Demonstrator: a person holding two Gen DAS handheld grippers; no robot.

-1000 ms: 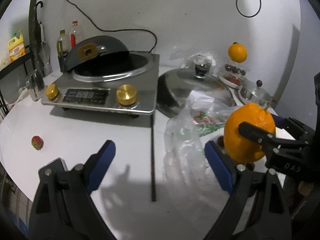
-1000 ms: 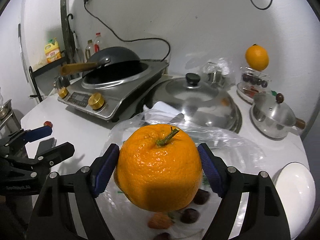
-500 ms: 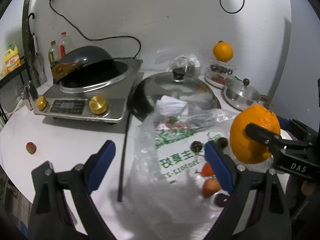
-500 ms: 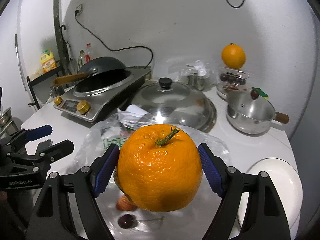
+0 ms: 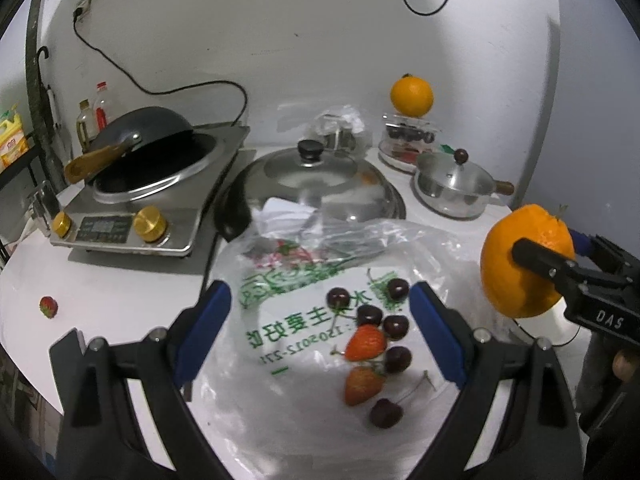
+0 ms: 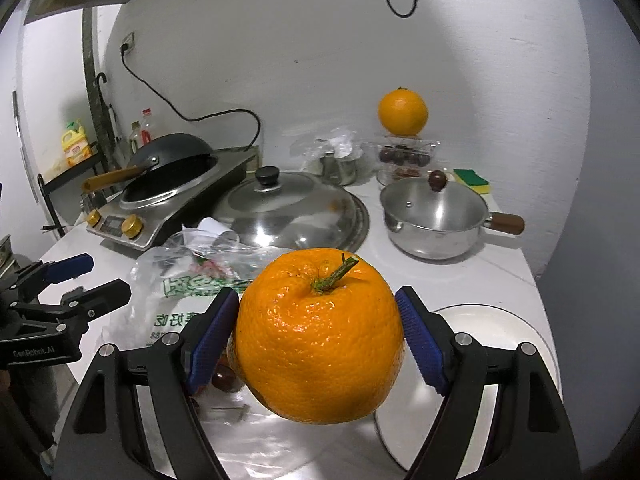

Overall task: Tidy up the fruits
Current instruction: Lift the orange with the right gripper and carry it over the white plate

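1. The right gripper [image 6: 318, 338] has its blue-padded jaws clamped on a large round orange with a pebbled skin and a short green stem [image 6: 320, 336]. The pads sit on its widest part, stem up, and the fruit hangs in the air above the rim of a white round plate [image 6: 516, 328].
2. The orange looks heavy for its size and firm, yet the rind would likely bruise under hard squeezing. Its curved, waxy skin could slip, so the hold across the middle seems the sound one.
3. The left gripper [image 5: 320, 328] has its jaws wide apart and holds nothing, hovering over a crinkled clear plastic bag with green print [image 5: 288, 300] on the white worktop [image 5: 120, 288].
4. On the bag lie dark red cherries [image 5: 396, 326] and two red strawberries [image 5: 365, 343], small, soft and easily crushed. A light pinch on each fruit's body would suit them; the thin cherry stalks would probably slip.
5. A lone strawberry [image 5: 48, 306] lies well apart at the left.
6. At the back a second orange [image 6: 403, 112] rests on a clear plastic box of dark fruit [image 6: 404, 154].
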